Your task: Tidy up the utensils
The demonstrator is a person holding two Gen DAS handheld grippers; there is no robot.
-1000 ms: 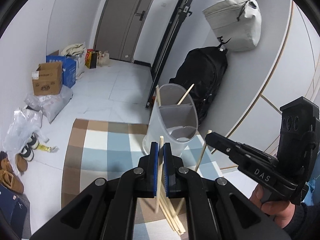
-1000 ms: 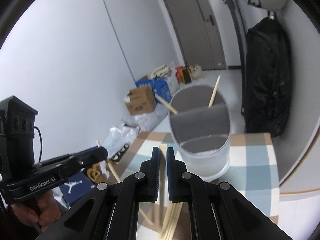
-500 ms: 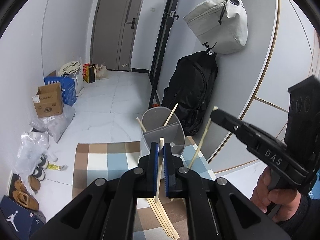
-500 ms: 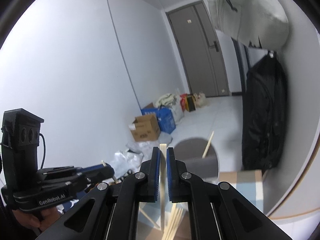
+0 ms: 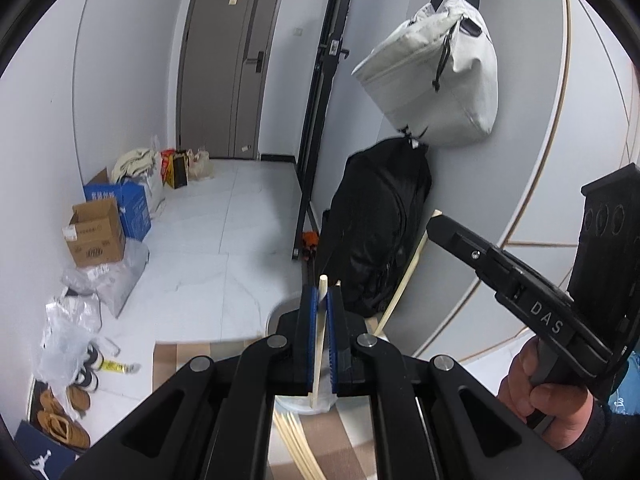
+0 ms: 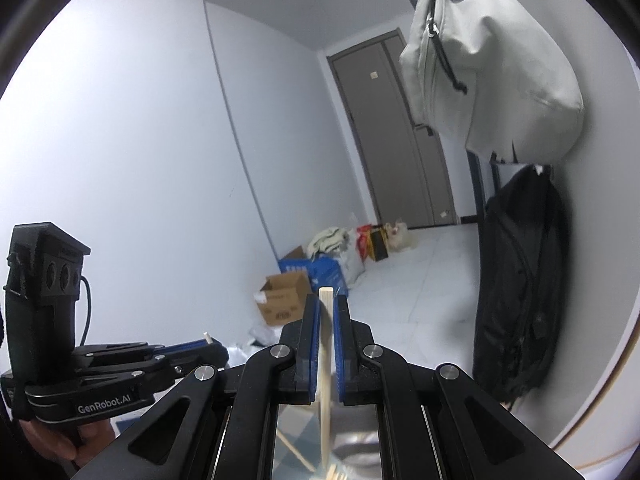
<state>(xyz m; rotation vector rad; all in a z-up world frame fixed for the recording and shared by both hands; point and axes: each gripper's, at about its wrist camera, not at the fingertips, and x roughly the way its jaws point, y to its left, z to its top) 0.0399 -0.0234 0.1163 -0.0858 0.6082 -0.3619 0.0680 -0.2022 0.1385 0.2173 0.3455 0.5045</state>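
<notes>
My left gripper (image 5: 319,294) is shut on a wooden chopstick (image 5: 319,332) that stands upright between the blue pads. My right gripper (image 6: 326,304) is shut on another wooden chopstick (image 6: 326,344), also upright. In the left wrist view the right gripper (image 5: 434,222) shows at the right with its chopstick (image 5: 404,280) hanging down. In the right wrist view the left gripper (image 6: 212,350) shows at the lower left. The clear divided utensil holder (image 5: 280,314) is mostly hidden behind my left fingers. Loose chopsticks (image 5: 298,446) lie on the checked mat (image 5: 168,364) below.
A black backpack (image 5: 380,224) leans on the curved wall, with a grey bag (image 5: 436,80) hanging above it. Cardboard boxes (image 5: 96,232), plastic bags and shoes (image 5: 64,420) line the left wall. A grey door (image 5: 228,64) stands at the far end.
Both grippers have risen and tilted up, each keeping its chopstick. The utensil holder has dropped low in both views and is now nearly hidden behind the fingers.
</notes>
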